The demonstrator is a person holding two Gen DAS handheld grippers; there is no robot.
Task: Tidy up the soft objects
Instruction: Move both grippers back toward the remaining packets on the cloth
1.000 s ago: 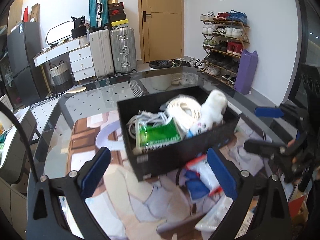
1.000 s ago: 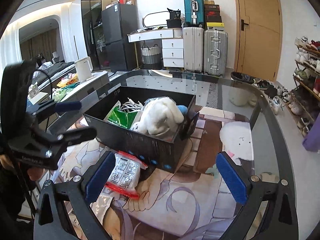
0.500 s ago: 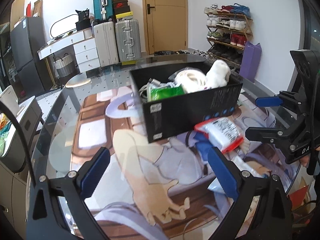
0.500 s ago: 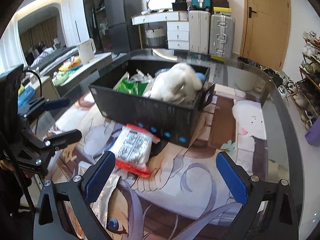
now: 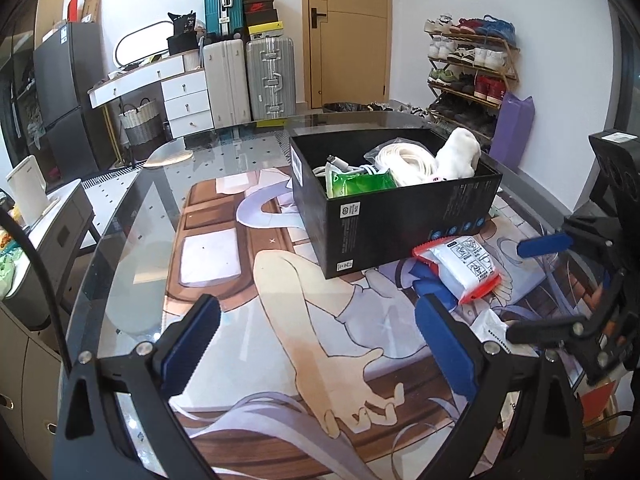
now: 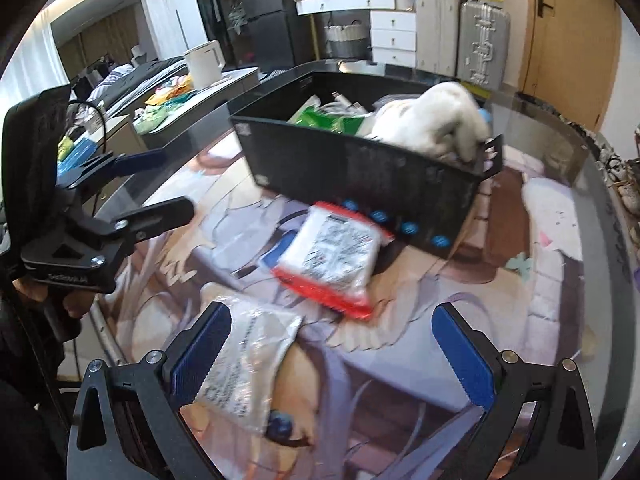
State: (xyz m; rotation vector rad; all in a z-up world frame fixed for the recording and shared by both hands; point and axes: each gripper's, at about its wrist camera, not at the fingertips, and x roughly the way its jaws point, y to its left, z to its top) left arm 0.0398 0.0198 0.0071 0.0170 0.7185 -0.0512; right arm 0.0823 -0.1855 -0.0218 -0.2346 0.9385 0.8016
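A white plush toy [image 5: 458,156] lies at the far right end of the black box [image 5: 400,216] on the tabletop [image 5: 132,240], beside a green packet [image 5: 356,182] and a coiled cord [image 5: 408,160]. A red-edged packet [image 6: 334,258] leans against the box's near side; a clear bag [image 6: 244,364], somewhat blurred, lies nearer. The left gripper [image 5: 316,354] and right gripper [image 6: 332,356] are both wide open, holding nothing.

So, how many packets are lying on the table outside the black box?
2: a red-edged packet beside the black box, and a clear packet near the right gripper. Others may be hidden.
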